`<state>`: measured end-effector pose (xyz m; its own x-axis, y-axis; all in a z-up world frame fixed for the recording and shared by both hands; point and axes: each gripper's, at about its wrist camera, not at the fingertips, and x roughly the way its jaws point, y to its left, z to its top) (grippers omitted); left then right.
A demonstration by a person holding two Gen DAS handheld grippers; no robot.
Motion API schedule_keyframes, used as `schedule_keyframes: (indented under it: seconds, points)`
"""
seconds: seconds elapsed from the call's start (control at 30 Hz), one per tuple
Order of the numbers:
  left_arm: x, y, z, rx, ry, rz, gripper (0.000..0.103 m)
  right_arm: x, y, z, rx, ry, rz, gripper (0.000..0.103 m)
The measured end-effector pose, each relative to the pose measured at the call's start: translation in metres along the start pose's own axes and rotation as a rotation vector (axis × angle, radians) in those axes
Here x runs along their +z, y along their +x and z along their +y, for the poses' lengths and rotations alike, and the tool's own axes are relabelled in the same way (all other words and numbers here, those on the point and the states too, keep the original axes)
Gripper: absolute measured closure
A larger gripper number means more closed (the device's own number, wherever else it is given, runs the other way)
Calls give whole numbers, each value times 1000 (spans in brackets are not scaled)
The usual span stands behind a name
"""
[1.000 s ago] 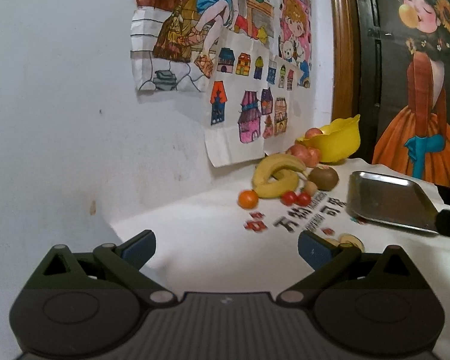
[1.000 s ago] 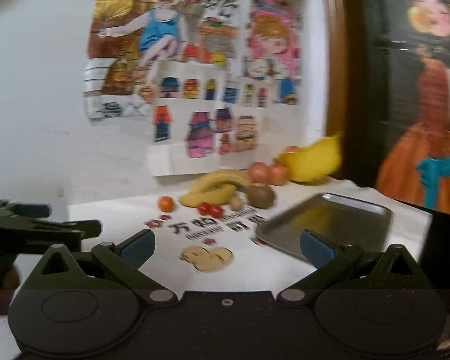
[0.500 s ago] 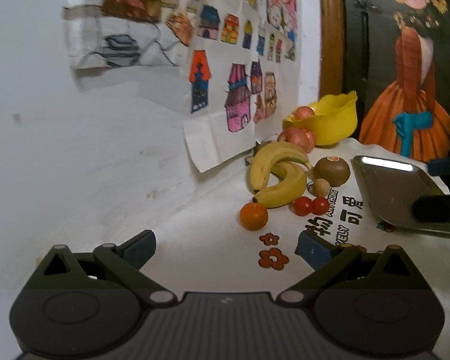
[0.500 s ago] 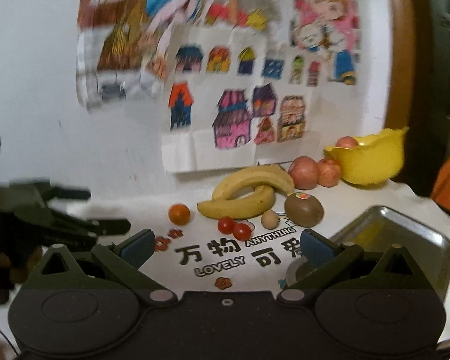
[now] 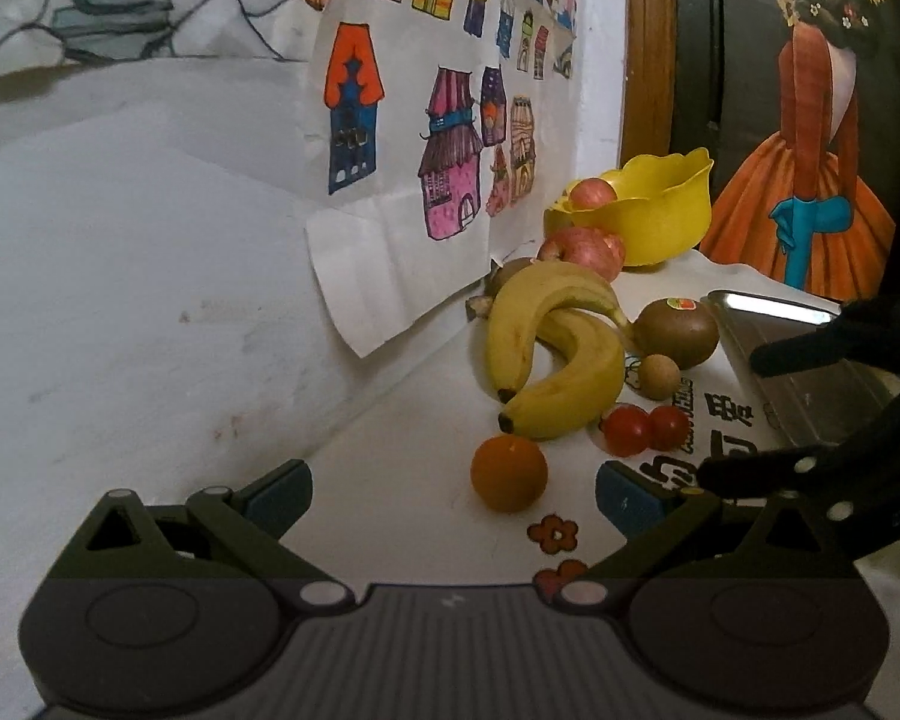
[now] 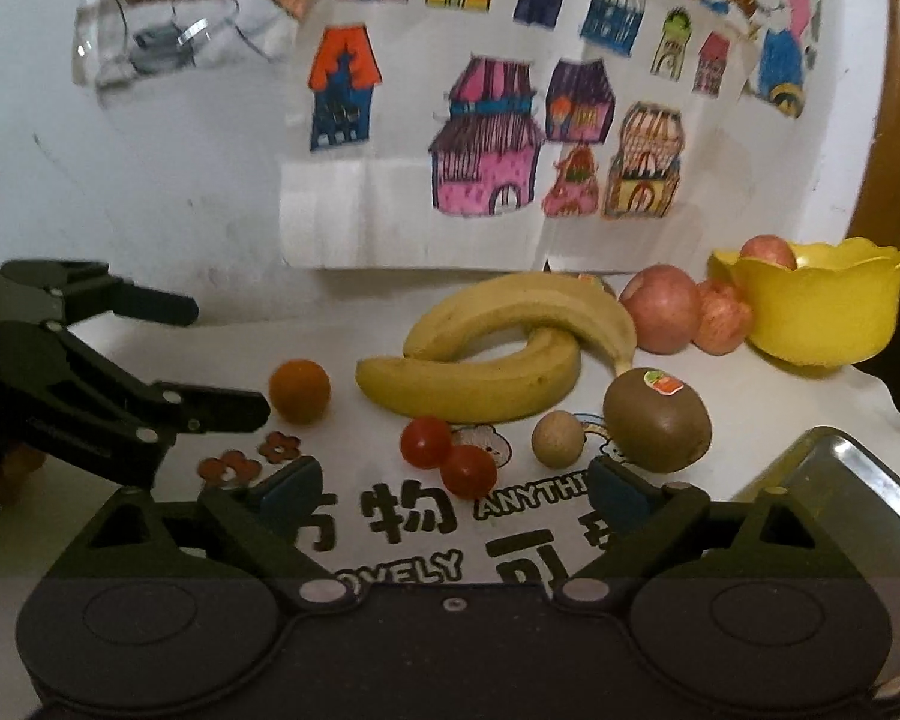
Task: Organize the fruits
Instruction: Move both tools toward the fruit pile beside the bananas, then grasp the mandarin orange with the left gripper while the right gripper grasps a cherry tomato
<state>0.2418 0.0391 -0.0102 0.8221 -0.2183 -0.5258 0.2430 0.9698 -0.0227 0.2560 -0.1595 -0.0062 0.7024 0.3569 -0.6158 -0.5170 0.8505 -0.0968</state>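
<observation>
Your left gripper fingers gape empty; a smooth round orange sits between them. Right gripper fingers gape behind two glossy tomatoes.

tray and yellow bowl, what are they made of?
Tray: looks like metal, likely stainless steel, with a grey brushed surface and a bright glint along its rim. Yellow bowl: probably plastic, judging by its uniform opaque colour, soft sheen and moulded scalloped edge.
</observation>
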Motion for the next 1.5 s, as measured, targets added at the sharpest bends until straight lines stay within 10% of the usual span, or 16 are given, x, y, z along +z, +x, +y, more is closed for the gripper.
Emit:
schedule_keyframes:
  seconds: [1.0, 1.5]
  points:
    - [6, 25, -5, -99, -6, 75, 67, 0, 37, -13, 29, 36, 58, 68]
    - [8, 3, -32, -111, 16, 54, 68, -13, 0, -18, 31, 58, 21, 76]
